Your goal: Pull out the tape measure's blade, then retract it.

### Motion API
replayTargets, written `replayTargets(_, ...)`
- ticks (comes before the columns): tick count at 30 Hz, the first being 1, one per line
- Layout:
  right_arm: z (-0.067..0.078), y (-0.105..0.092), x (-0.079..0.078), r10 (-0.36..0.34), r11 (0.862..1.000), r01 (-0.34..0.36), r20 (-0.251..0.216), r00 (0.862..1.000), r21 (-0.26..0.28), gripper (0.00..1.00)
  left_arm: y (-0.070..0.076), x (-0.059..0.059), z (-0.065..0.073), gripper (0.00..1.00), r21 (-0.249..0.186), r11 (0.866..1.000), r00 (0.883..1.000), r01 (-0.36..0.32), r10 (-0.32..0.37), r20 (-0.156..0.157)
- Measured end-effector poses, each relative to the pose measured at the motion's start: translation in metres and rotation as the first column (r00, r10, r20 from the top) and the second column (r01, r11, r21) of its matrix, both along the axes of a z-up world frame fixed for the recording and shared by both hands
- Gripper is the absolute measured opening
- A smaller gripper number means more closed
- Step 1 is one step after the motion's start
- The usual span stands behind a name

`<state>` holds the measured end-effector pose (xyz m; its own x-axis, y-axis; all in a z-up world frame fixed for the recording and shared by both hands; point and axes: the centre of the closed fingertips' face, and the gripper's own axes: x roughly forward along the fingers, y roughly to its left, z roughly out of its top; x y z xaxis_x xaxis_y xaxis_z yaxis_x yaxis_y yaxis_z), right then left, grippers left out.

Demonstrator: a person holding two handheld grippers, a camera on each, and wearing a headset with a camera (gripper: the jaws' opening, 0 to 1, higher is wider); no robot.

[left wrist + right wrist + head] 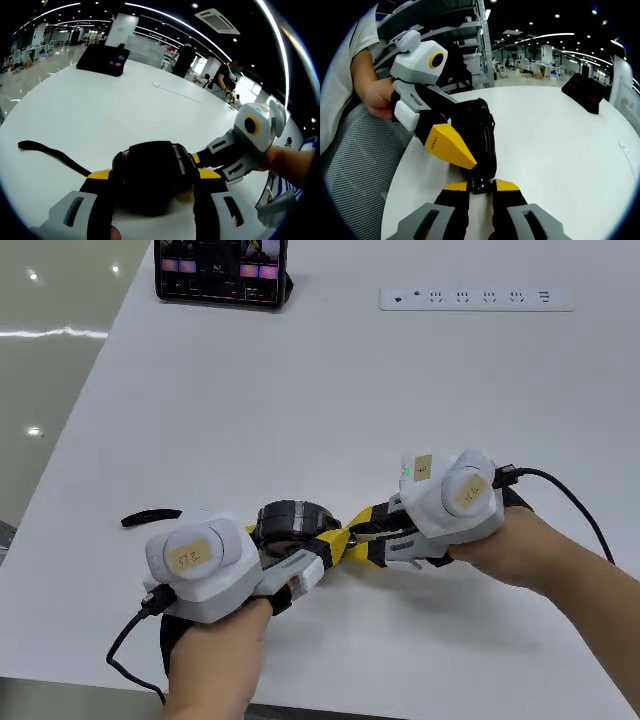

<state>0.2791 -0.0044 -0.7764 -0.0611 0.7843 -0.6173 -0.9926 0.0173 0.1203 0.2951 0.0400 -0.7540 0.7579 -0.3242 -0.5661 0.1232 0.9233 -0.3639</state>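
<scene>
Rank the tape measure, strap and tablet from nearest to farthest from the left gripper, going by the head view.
1. Tape measure: held between the left gripper jaws.
2. Strap: lying flat, off to the gripper's left.
3. Tablet: far ahead, propped up at the far edge.

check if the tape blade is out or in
In, or barely out: right claw shut right against the tape measure, no blade visible between.

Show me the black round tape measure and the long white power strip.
black round tape measure [293, 522], head view, top of its case.
long white power strip [475, 299], head view, middle sockets.
</scene>
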Motion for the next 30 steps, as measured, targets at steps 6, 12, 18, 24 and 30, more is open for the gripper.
replayTargets(6, 0.003, -0.001, -0.001, -0.002, 1.0, 0.002, -0.002, 1.0, 0.0, 0.22, 0.0, 0.0, 0.0, 0.61, 0.008, 1.0, 1.0, 0.011, -0.011, 0.001)
replayTargets(12, 0.005, -0.003, 0.0, -0.007, 1.0, 0.007, 0.003, 1.0, -0.001, 0.23, 0.0, 0.0, 0.001, 0.6, 0.019, 1.0, 1.0, 0.024, -0.024, 0.003)
replayTargets(18, 0.01, -0.005, 0.001, -0.026, 1.0, 0.026, -0.008, 1.0, 0.013, 0.25, 0.001, -0.001, 0.002, 0.64, 0.037, 0.999, 0.999, 0.038, -0.039, 0.008)
replayTargets(24, 0.015, -0.006, 0.0, -0.035, 0.999, 0.035, -0.009, 0.999, 0.02, 0.3, 0.0, -0.002, 0.006, 0.67, 0.057, 0.996, 0.997, 0.073, -0.074, 0.019)
replayTargets(30, 0.016, -0.012, 0.002, -0.045, 0.999, 0.045, -0.006, 0.999, 0.007, 0.32, 0.002, -0.003, 0.005, 0.68, 0.063, 0.995, 0.996, 0.082, -0.083, 0.013)
